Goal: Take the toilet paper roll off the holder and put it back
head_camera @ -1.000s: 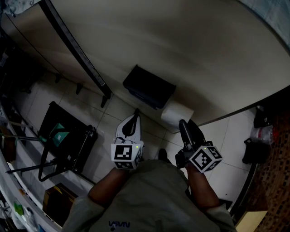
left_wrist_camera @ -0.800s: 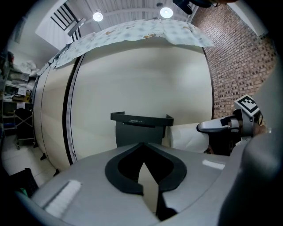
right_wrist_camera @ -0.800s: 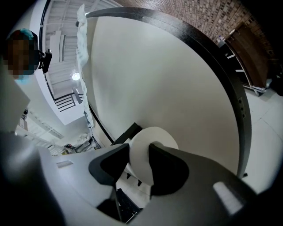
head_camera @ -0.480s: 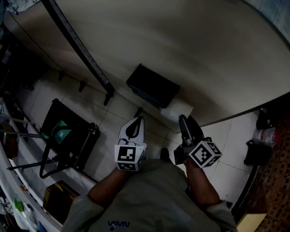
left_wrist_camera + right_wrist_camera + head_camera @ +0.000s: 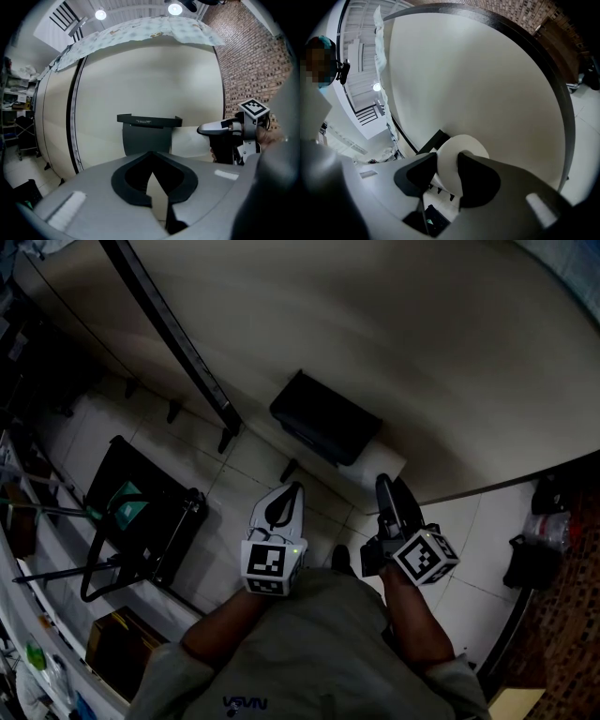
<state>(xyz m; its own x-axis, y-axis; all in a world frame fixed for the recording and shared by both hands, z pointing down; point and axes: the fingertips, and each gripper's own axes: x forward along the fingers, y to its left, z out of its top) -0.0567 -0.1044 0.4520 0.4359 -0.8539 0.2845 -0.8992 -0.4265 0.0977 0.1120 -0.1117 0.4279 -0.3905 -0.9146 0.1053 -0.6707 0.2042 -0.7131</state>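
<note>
A black holder (image 5: pixel 323 416) is fixed to the curved cream wall. The white toilet paper roll (image 5: pixel 377 465) sits at the holder's right end, touching it. My right gripper (image 5: pixel 383 486) is shut on the roll; in the right gripper view both pads press the roll (image 5: pixel 457 150) from either side, with the holder (image 5: pixel 436 139) just behind. My left gripper (image 5: pixel 292 489) hangs below the holder, shut and holding nothing. From the left gripper view I see the holder (image 5: pixel 147 136), the roll (image 5: pixel 190 140) and the right gripper (image 5: pixel 212 130) ahead.
A black strip (image 5: pixel 178 343) runs down the wall left of the holder. On the tiled floor stand a black rack (image 5: pixel 141 521) at the left, a cardboard box (image 5: pixel 117 652) below it, and dark items (image 5: pixel 534 554) at the far right.
My right gripper has carried the roll a little closer in against the holder's right end. The left gripper has barely moved.
</note>
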